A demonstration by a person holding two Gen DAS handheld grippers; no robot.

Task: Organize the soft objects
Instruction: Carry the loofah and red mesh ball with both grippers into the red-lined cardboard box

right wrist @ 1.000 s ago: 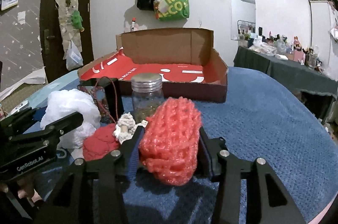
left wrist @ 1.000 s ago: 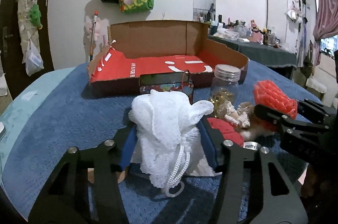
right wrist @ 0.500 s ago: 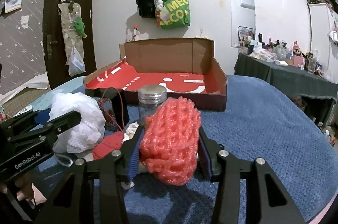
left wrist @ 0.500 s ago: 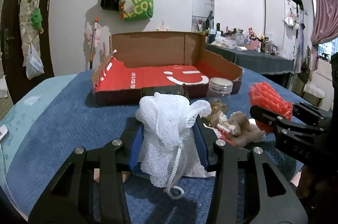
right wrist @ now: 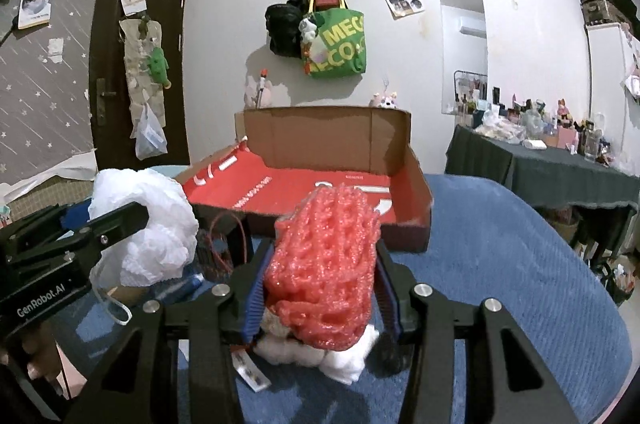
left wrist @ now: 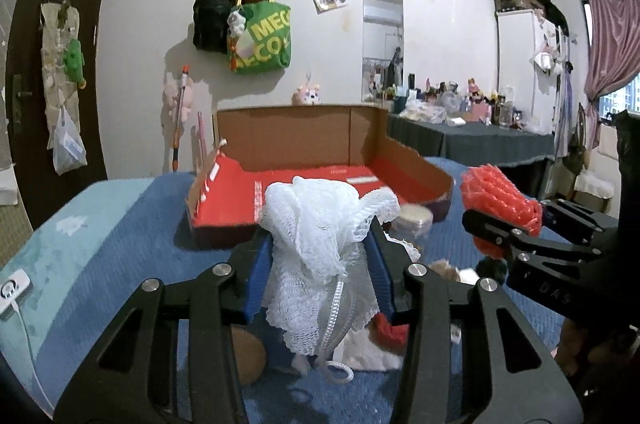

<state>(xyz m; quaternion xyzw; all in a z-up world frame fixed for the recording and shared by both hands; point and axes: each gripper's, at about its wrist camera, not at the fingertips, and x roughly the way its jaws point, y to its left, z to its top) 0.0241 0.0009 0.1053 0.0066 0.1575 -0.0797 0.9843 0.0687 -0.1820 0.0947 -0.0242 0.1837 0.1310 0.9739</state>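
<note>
Left gripper (left wrist: 318, 244) clamped on white mesh bath pouf (left wrist: 320, 220); right gripper (right wrist: 320, 264) clamped on crumpled red foam netting (right wrist: 324, 264). Both held above blue blanket (right wrist: 500, 264), just before open red-lined cardboard box (right wrist: 320, 159).

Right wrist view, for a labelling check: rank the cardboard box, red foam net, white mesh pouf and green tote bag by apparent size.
1. cardboard box
2. red foam net, enlarged by nearness
3. white mesh pouf
4. green tote bag, far away

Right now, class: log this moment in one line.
left tongs: grip white mesh | right tongs: grip red mesh | box: ahead
</note>
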